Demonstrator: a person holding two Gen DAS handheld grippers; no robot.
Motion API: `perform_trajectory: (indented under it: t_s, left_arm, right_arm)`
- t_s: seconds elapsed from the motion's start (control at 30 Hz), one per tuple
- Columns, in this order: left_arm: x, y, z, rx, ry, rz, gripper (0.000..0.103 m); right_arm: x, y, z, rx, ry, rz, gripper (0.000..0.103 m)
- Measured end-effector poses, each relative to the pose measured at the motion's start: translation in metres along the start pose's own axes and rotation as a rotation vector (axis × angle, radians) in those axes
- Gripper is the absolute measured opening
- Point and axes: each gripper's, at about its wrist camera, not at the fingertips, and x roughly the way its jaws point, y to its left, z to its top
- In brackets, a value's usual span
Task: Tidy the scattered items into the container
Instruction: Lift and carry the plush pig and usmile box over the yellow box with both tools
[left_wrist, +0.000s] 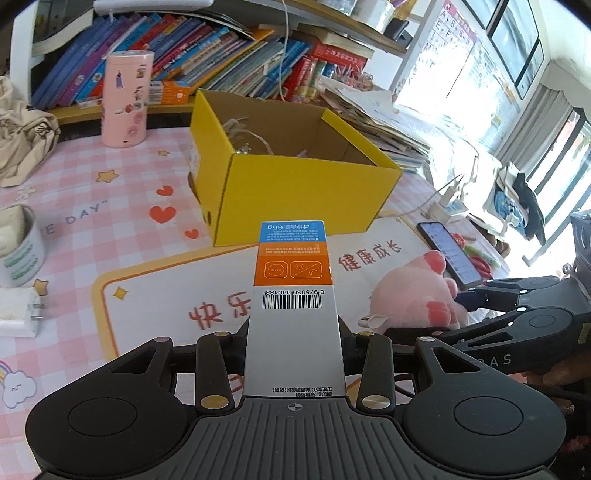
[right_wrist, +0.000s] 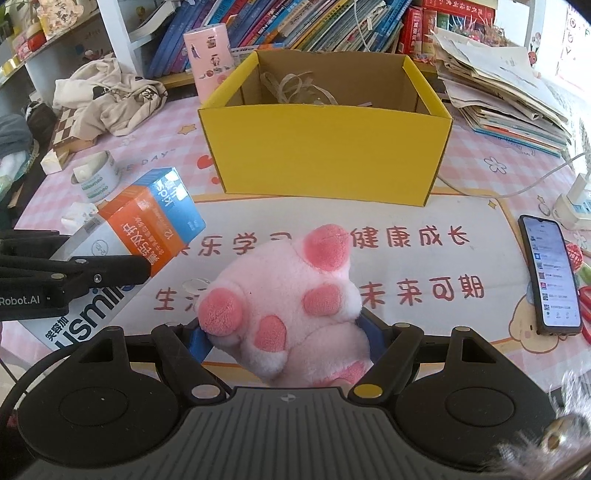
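Note:
My left gripper (left_wrist: 294, 343) is shut on a long toothpaste box (left_wrist: 293, 295), silver, orange and blue, held above the mat and pointing at the open yellow cardboard box (left_wrist: 295, 192). The toothpaste box also shows in the right wrist view (right_wrist: 147, 225), at the left, with the left gripper's finger across it. My right gripper (right_wrist: 284, 339) is shut on a pink plush paw toy (right_wrist: 291, 306), in front of the yellow box (right_wrist: 325, 155). The plush also shows at the right of the left wrist view (left_wrist: 417, 295). Pale ribbon lies inside the box (right_wrist: 295, 86).
A phone (right_wrist: 550, 273) lies on the mat at the right, a power strip (right_wrist: 572, 206) with cable behind it. A roll of tape (right_wrist: 98, 177) and a white charger (left_wrist: 18, 314) lie at the left. A pink cylinder (left_wrist: 125, 98), books and paper stacks line the back.

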Motion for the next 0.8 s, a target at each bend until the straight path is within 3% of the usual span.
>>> perform_trajectory:
  t_s: [0.8]
  left_arm:
    - [0.044,-0.061,0.03,0.055,0.011,0.006,0.039]
  right_arm:
    - [0.004,-0.069,0.021,-0.031,-0.013,0.074,0.076]
